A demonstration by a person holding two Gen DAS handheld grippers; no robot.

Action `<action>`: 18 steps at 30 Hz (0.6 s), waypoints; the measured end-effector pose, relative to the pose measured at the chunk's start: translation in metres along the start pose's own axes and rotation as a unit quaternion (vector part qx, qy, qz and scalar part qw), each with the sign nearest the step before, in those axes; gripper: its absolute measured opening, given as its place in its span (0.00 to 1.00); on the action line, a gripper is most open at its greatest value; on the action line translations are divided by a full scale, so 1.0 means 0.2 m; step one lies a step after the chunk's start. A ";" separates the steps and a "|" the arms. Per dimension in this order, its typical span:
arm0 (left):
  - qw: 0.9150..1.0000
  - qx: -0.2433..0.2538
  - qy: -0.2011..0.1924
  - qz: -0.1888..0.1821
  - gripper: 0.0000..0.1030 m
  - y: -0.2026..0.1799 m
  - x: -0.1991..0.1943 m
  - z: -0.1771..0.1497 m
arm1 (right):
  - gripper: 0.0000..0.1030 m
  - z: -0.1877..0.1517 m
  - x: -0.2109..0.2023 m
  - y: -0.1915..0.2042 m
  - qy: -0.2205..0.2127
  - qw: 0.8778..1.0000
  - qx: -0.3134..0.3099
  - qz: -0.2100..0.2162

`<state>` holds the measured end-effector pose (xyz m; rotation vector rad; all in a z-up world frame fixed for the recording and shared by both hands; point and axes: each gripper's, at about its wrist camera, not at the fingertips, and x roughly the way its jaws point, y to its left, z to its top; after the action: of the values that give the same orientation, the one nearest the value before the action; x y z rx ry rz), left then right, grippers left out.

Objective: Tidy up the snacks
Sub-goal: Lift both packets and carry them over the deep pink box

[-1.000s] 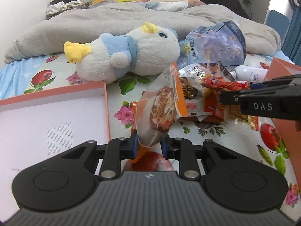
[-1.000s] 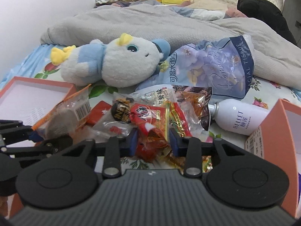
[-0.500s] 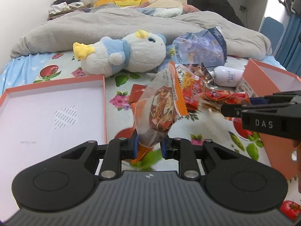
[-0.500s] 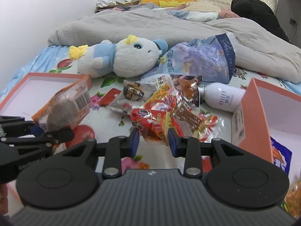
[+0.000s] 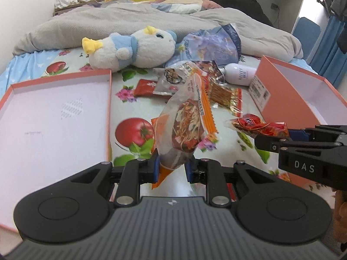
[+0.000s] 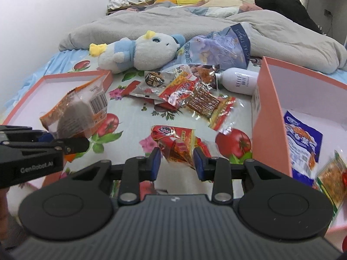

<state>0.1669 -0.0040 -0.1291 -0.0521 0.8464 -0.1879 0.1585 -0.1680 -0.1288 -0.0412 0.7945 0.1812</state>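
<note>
My left gripper (image 5: 171,169) is shut on an orange snack packet (image 5: 186,125) showing noodles, held upright above the bedsheet. In the right wrist view that same orange packet (image 6: 80,110) hangs at the left. My right gripper (image 6: 177,162) is shut on a red snack packet (image 6: 173,143); the left wrist view shows this red packet (image 5: 258,126) at the right. Several more snack packets (image 6: 190,91) lie in a heap on the sheet ahead. An orange box (image 6: 269,108) at the right holds a blue-and-white packet (image 6: 301,143).
An open orange box lid (image 5: 108,99) with a white inside lies at the left. A plush toy (image 5: 132,47), a tissue pack (image 5: 214,43) and a white bottle (image 5: 238,73) lie beyond the snacks. A grey blanket (image 6: 195,19) covers the far bed.
Both grippers have drawn back from the snack heap toward the near side of the bed, each lifting its packet. The boxes at left and right now show more fully.
</note>
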 end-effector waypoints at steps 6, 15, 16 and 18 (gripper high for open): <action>1.000 -0.013 -0.002 -0.009 0.25 -0.04 -0.08 -0.01 | 0.35 -0.05 -0.09 -0.01 -0.001 1.000 0.005 0.002; 1.000 -0.011 -0.011 -0.011 0.25 -0.10 -0.17 0.07 | 0.35 -0.01 -0.24 -0.09 -0.036 0.999 0.039 0.003; 1.000 -0.010 -0.013 -0.012 0.25 -0.11 -0.18 0.09 | 0.35 0.00 -0.25 -0.10 -0.040 0.998 0.042 0.004; 1.000 -0.008 -0.019 -0.014 0.25 -0.12 -0.20 0.12 | 0.35 0.02 -0.29 -0.11 -0.050 0.998 0.043 0.003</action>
<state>0.1561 -0.0212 -0.0807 -0.0822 0.8101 -0.2065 0.1267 -0.1978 -0.0853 0.0510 0.7022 0.1527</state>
